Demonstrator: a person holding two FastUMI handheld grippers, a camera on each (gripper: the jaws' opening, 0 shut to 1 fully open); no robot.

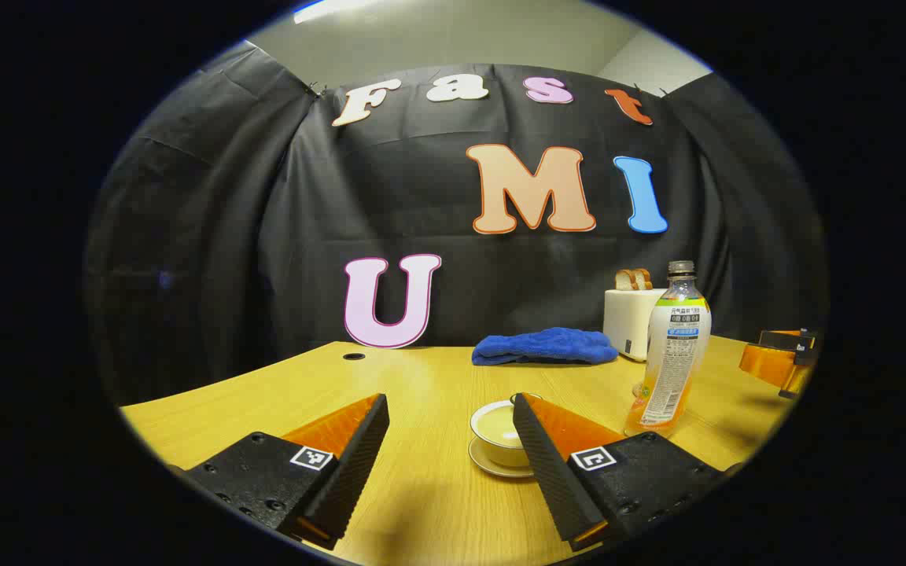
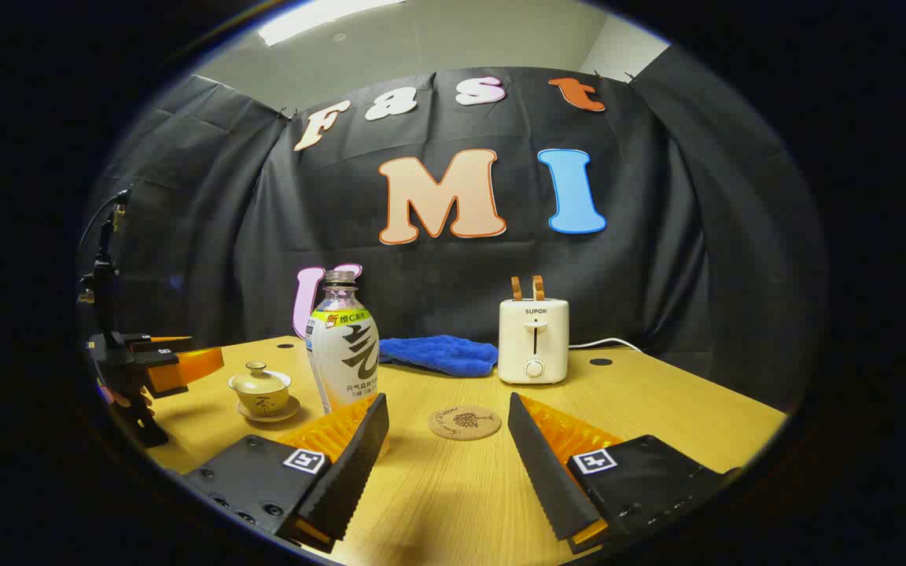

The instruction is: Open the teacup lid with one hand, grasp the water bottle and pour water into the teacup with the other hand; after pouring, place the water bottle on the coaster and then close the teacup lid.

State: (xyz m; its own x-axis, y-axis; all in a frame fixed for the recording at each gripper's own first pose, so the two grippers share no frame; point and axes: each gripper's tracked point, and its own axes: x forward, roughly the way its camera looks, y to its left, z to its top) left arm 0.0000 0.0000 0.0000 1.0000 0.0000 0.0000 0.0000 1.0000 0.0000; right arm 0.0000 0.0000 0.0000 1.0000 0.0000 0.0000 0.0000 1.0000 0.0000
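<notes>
A blue towel [image 2: 439,354] lies crumpled at the middle of the frame on the wooden table [image 2: 681,409], with a white toaster [image 2: 533,340] holding two slices of bread [image 2: 526,288] just to its right, its cord [image 2: 606,343] trailing rightward.

Open right tool [image 2: 447,428] faces coaster [image 2: 465,422], bottle [image 2: 344,346].

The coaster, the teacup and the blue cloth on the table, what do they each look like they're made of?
The coaster looks like cork: matte tan disc with a dark printed motif. The teacup, with its lid and saucer, looks like glazed ceramic: smooth, pale yellow, faintly shiny. The blue cloth looks like soft terry or microfibre: fuzzy surface, slumped folds. None of these can be confirmed by look alone.
</notes>
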